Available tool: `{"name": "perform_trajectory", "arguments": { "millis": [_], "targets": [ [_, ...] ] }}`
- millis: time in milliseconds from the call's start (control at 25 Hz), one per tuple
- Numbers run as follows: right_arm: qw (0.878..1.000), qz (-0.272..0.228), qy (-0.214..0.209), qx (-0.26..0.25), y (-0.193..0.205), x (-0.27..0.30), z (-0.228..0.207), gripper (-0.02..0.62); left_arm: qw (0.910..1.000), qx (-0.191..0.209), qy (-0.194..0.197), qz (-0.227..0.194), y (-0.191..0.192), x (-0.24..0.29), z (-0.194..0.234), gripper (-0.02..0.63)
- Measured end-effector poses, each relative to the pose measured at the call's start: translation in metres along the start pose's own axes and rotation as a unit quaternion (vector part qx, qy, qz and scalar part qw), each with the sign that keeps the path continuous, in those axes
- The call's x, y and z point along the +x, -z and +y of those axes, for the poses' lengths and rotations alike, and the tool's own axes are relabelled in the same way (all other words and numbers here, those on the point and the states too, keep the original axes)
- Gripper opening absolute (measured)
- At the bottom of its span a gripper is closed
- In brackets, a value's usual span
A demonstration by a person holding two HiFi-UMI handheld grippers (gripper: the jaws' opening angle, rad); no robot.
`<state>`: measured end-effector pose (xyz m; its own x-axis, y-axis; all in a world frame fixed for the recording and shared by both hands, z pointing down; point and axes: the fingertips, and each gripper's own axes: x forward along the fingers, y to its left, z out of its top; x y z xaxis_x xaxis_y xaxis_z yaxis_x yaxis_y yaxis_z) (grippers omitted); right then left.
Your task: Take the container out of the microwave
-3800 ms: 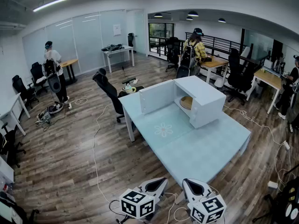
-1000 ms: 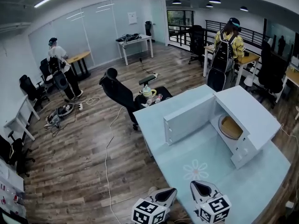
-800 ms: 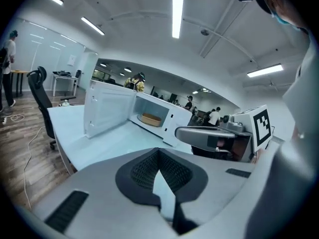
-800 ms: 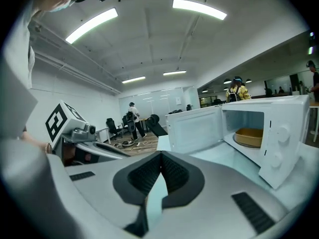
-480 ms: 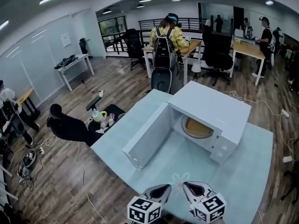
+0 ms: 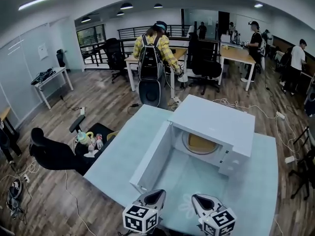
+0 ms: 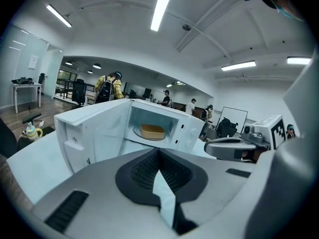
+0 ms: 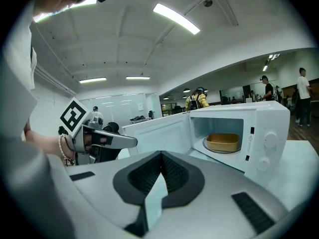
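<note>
Both tools are down at the near edge of the pale blue surface (image 6: pixel 118 161), well short of the microwave (image 6: pixel 212 127). The left tool (image 6: pixel 158 193) has its ribbed dark pads pressed together into a point with nothing between them, and the right tool (image 6: pixel 196 199) is the same, tips closed and empty. Each carries a cube with black-and-white square markers at the back. The microwave is a boxy white one with smooth matte sides and two round knobs on its front panel, and its door (image 6: pixel 151 157) is swung wide to the left. The container (image 6: pixel 201 142) is inside the cavity on the round turntable (image 6: pixel 189 149), and neither tool touches it. It's a shallow tan tub, rectangular with rounded corners. It looks like plastic to me, but from this far off I can't really swear to it. Behind the surface a person (image 6: pixel 153 50) in a yellow plaid shirt with a black backpack faces away.
</note>
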<state>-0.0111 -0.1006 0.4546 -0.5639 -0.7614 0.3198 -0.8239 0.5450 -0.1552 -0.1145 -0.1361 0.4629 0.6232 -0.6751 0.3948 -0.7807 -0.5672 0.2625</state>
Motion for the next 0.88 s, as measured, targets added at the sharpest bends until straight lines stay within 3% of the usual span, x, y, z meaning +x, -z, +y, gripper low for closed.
{"name": "perform_trajectory", "arguments": {
  "millis": [200,640,880],
  "targets": [
    [1.000,-0.008,0.020,0.001,-0.016,0.013,0.009,0.009,0.9999,0.011,0.007,-0.003,-0.014,0.009,0.018,0.005],
    [1.000,0.011,0.015,0.004,-0.015,0.047,0.017,0.010,0.9988,-0.021,-0.037,-0.024,-0.013,-0.003,0.052,0.005],
    [1.000,0.010,0.020,0.008,-0.018,0.060,0.009,0.009,0.9980,-0.016,-0.055,-0.025,-0.014,-0.007,0.070,0.005]
  ]
}}
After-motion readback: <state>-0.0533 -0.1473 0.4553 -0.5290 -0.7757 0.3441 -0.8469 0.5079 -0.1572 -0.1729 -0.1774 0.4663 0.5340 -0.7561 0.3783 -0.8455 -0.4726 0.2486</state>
